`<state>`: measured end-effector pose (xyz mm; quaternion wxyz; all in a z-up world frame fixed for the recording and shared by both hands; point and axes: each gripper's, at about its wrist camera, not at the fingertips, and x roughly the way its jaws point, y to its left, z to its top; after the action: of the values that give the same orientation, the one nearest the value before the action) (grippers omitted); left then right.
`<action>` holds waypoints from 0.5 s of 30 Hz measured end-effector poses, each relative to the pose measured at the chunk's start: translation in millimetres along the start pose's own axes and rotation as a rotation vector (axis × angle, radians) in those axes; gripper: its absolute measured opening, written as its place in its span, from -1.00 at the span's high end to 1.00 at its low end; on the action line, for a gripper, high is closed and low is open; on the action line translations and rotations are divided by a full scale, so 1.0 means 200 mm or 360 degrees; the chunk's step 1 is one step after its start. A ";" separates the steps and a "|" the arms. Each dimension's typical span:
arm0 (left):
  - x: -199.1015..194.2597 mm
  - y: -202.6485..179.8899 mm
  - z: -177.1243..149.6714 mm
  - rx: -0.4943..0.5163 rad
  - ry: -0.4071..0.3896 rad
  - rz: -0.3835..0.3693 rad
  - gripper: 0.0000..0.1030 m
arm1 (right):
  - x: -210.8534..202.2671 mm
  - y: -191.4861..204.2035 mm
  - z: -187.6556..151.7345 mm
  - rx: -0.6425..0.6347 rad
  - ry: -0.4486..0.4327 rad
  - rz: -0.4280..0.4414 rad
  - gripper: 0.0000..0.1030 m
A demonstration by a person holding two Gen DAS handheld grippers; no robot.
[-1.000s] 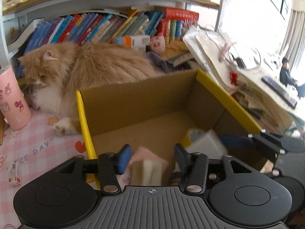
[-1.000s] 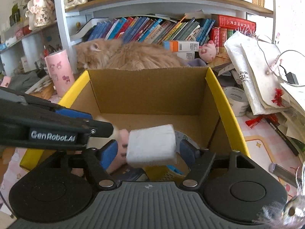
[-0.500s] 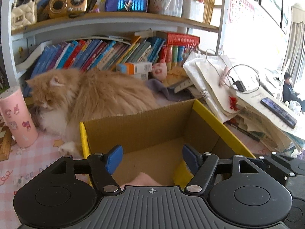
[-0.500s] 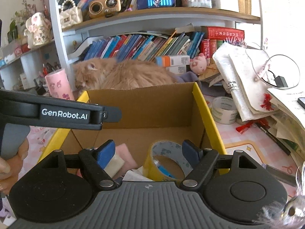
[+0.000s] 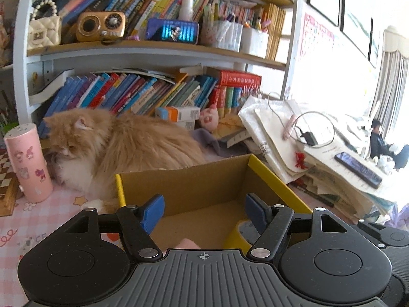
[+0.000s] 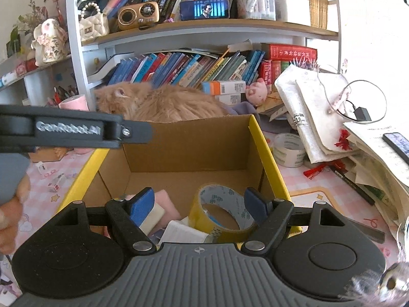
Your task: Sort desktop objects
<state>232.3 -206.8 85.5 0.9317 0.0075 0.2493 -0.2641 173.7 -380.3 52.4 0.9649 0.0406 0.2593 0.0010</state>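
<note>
A cardboard box with yellow flap edges [image 6: 265, 153] stands in front of me; it also shows in the left wrist view [image 5: 204, 179]. Inside lie a yellow tape roll [image 6: 221, 211], a pink and cream sponge [image 6: 161, 209] and a white packet [image 6: 186, 231]. My right gripper [image 6: 199, 203] is open and empty above the box's near side. My left gripper [image 5: 204, 211] is open and empty, raised over the box; its side shows in the right wrist view [image 6: 76, 130]. The tape roll [image 5: 237, 234] and a pink corner [image 5: 186, 243] show past it.
An orange cat [image 5: 122, 145] lies behind the box. A pink tumbler [image 5: 28, 163] stands at the left. A white tape roll [image 6: 290, 149], stacked papers [image 6: 319, 117], a phone [image 5: 358, 170] and pens lie at the right. Bookshelves stand behind.
The right gripper let go of the white packet into the box and opened wide. Both grippers have lifted and drawn back from the box, empty.
</note>
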 end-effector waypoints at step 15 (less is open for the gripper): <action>-0.35 0.34 -0.16 0.0163 -0.0099 -0.0101 -0.48 | -0.18 0.32 -0.13 0.0090 -0.0025 -0.0299 -0.47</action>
<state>199.3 -110.1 82.5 0.9285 0.0392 0.2065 -0.3060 129.7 -314.8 53.1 0.9612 0.0433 0.2543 -0.0973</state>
